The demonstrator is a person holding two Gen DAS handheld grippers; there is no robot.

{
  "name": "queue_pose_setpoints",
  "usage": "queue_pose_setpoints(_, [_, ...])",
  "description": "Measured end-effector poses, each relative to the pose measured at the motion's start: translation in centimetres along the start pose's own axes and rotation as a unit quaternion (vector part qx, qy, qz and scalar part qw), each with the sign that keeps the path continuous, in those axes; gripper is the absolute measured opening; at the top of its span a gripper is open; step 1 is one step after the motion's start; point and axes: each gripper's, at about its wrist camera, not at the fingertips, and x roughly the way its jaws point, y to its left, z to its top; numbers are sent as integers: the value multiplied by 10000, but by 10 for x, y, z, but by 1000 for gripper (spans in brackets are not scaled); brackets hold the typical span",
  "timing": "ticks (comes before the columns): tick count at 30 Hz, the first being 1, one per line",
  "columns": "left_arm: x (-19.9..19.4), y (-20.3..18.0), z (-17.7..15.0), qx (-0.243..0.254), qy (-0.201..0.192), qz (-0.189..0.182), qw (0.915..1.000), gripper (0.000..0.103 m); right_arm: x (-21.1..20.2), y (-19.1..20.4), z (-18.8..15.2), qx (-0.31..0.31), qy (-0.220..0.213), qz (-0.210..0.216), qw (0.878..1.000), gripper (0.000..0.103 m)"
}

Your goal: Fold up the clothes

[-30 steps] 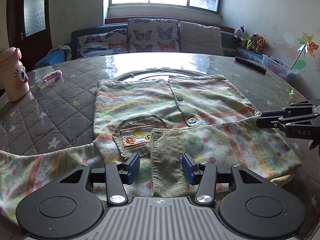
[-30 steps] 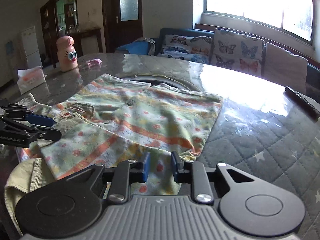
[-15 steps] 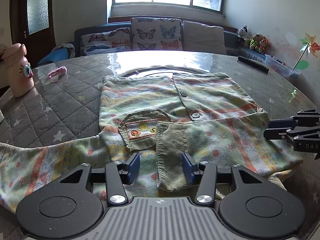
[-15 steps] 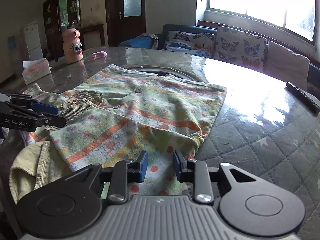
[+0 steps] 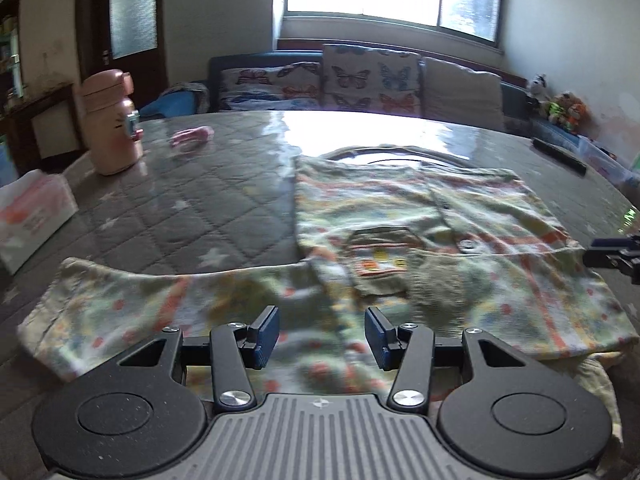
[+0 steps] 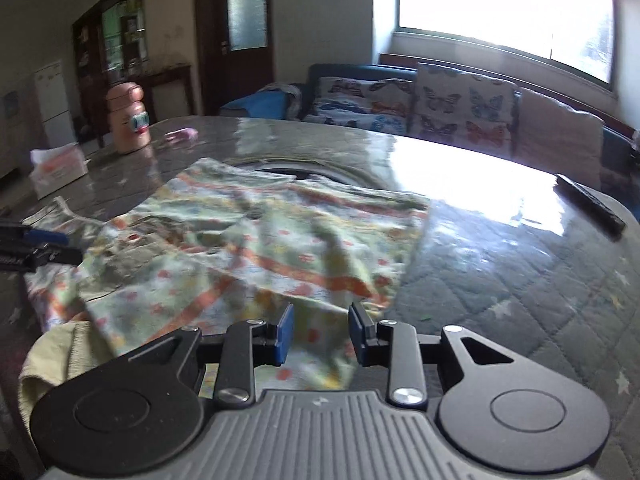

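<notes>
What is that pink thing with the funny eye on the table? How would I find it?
Start at the big round table with the grey quilted cover, then look to its far left edge, past the flowery shirt. There stands a pink bottle, upright, near the white tissue box. It is the only tall thing on the table, with a cartoon eye on its side.
</notes>
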Motion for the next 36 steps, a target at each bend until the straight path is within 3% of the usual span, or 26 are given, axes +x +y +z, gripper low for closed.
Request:
queue_pose_setpoints(3, [-4,19,-3,-170,-8,291,9994,51,6,20,3,-236,42,284,9993,37])
queue_pose_setpoints(9, [-15,60,-7,-566,-96,860,9946,53,21,72,13,-882,91,885,9921,37])
queue_pose_setpoints(21, [-34,129,-20,-1275,-226,1680,9772,57,50,137,25,-1701,203,1382,9755,38])
queue_pose_setpoints(31, [-26,159,-22,-1662,-113,1847,9686,55,48,144,29,-1779,201,1370,9743,39])
queue_pose_setpoints(36, [-18,163,-19,-1777,-40,1799,9675,45,38,141,31,-1722,88,1374,9754,39])
